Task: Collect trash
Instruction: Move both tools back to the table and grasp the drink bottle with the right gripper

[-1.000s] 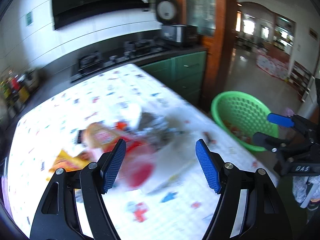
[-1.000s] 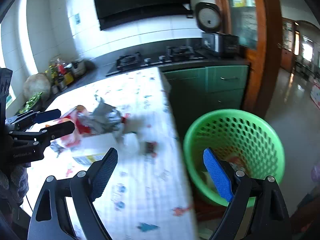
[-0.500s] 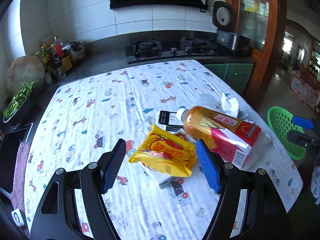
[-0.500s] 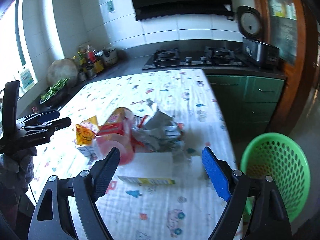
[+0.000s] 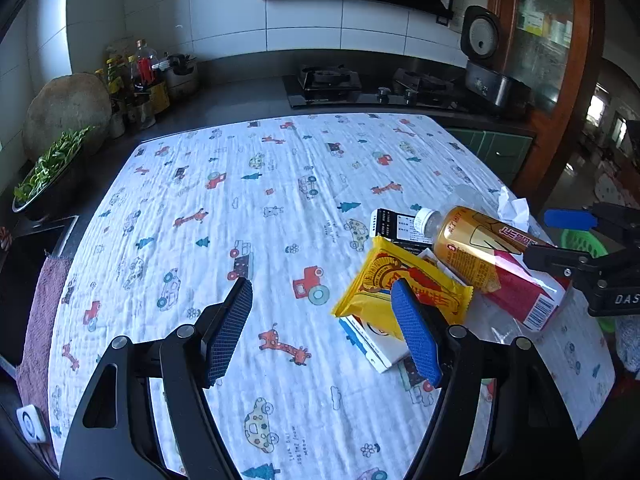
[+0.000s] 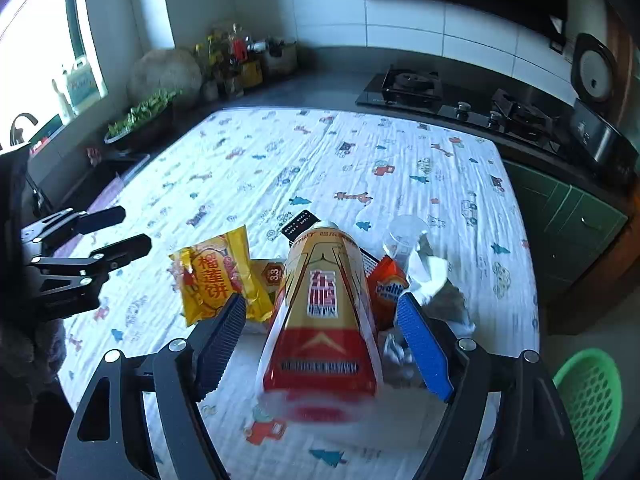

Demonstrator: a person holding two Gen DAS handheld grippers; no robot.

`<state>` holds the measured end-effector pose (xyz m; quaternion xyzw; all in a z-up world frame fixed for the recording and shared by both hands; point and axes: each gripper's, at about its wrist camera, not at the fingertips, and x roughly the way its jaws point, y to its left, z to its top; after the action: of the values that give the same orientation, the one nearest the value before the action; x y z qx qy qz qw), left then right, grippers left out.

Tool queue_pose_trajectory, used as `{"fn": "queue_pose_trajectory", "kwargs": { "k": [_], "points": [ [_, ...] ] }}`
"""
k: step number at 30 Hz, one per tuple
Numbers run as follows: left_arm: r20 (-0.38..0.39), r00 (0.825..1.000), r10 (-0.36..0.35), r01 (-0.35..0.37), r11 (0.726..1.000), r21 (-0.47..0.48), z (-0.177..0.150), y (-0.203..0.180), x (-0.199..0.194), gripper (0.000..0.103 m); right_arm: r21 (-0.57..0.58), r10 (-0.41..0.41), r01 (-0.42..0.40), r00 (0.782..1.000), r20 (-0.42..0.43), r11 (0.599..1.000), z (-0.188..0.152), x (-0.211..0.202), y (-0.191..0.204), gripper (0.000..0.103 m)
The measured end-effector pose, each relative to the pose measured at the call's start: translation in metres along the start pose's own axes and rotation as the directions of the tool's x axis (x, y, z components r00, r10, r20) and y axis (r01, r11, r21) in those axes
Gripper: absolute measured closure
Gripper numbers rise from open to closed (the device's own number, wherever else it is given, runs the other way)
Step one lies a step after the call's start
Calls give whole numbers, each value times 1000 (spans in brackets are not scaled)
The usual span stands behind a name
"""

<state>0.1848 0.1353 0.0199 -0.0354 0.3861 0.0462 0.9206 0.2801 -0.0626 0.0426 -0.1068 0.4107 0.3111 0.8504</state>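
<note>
The right claw [image 6: 322, 344] straddled the bottle [image 6: 324, 304], which lay on its side amid the trash pile on the counter [image 6: 360, 160]. Its jaws had just been closing, yet a gap showed on both sides of the bottle, so nothing was gripped. The left claw [image 5: 320, 332] hung open and empty over the patterned cloth, its right pad in front of the yellow wrapper [image 5: 384, 280]. A crumpled tissue [image 6: 426, 276] lay just beside the bottle. The green basket [image 6: 592, 404] stood off the counter's right edge.
</note>
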Motion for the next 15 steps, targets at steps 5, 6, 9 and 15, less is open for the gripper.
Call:
{"fn": "queue_pose_trajectory", "kwargs": {
  "k": [5,6,9,15],
  "points": [
    [-14,1000,-16,16,1000,-20,1,5,7,32,-41,-5,2,997,-81,999,16,29,-1,27],
    [-17,1000,-22,21,999,-24,1,6,8,32,-42,-5,1,995,-98,999,18,35,-2,27],
    [-22,999,-32,32,999,-24,1,6,12,32,-43,-7,1,990,-139,999,20,51,-4,27],
    [-42,998,-56,55,998,-35,-1,4,17,32,-34,11,-18,980,-197,999,15,70,-3,39]
  ]
}}
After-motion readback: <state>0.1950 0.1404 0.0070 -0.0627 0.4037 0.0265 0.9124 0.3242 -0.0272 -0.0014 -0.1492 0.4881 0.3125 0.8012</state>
